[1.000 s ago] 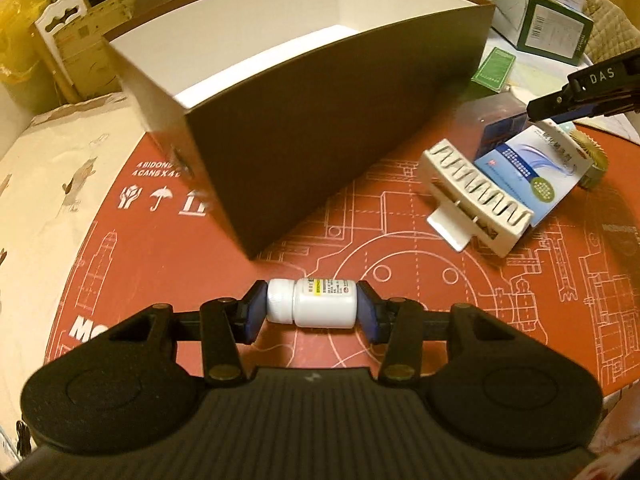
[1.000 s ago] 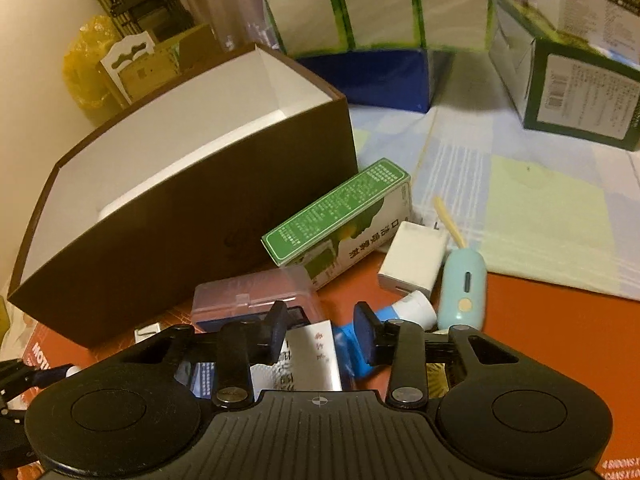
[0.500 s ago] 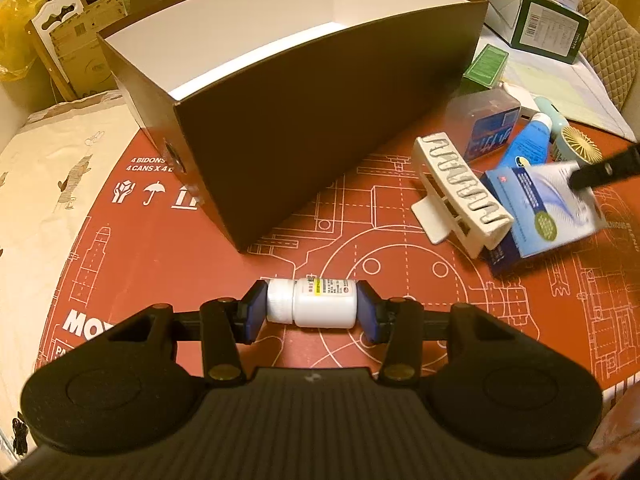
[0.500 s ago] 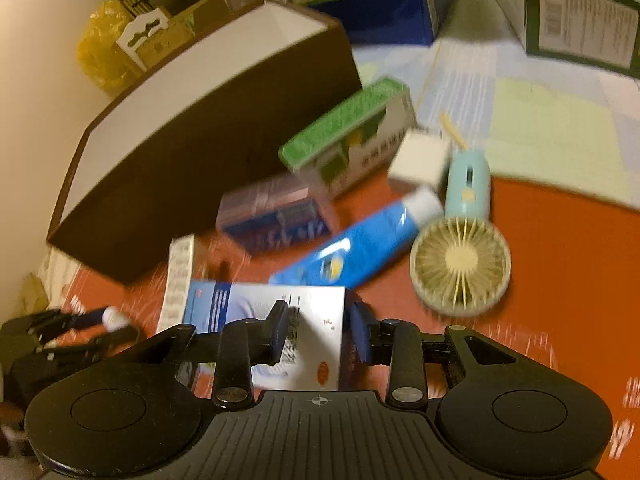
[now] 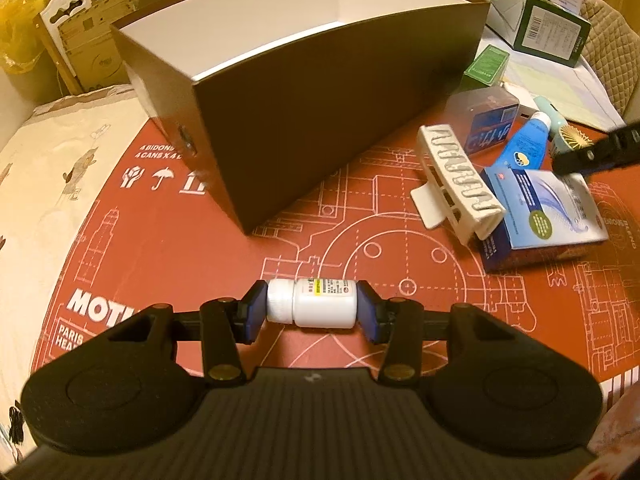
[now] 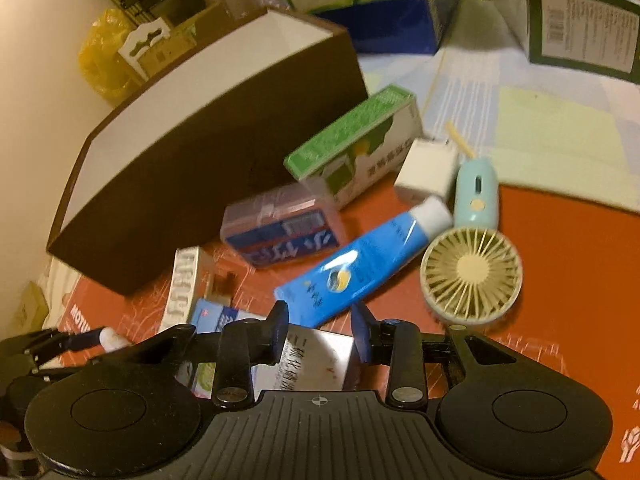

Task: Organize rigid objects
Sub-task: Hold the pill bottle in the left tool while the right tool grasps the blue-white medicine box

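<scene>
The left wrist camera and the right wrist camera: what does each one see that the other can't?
Only the left view shows the whole white pill bottle squeezed in the left tool, and the red mat's umbrella print.

Only the right view shows the whole round fan, the white cube and the yellow bag.

Both show the brown box, white hair clip, blue tube, and the blue-and-white carton held by the right tool.

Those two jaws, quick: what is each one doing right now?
Left gripper: closed on the white pill bottle, gripped end to end.
Right gripper: closed on the blue-and-white medicine box.
</scene>
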